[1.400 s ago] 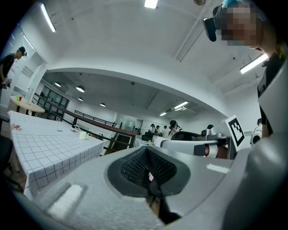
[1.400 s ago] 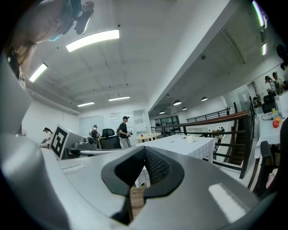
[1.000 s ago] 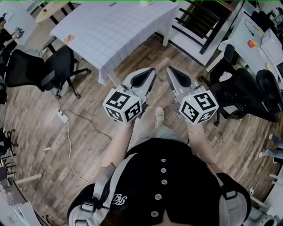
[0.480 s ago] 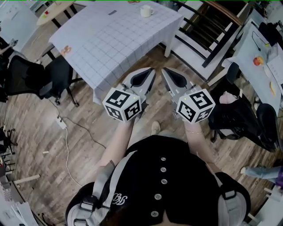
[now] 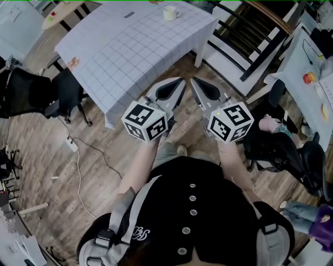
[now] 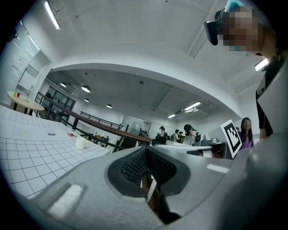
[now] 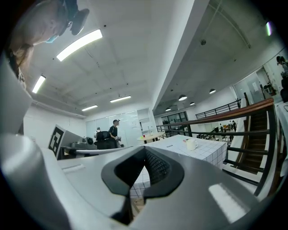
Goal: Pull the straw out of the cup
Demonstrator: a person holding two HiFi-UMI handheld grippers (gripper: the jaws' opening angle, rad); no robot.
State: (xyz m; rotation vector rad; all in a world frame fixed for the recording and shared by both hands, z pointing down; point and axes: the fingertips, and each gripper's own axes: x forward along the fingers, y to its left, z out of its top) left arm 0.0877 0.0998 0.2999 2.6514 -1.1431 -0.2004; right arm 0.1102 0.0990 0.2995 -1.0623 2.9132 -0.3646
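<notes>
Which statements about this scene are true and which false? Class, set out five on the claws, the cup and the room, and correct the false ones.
1. The white cup stands on the table with the grid-patterned cloth. True.
2. The right claw is shut on the cup. False: it is shut but empty, far from the cup.
3. The left claw holds nothing. True.
4. A black office chair lies on top of the table. False: it stands on the floor beside the table.
5. The floor is carpeted. False: it is made of wooden planks.
</notes>
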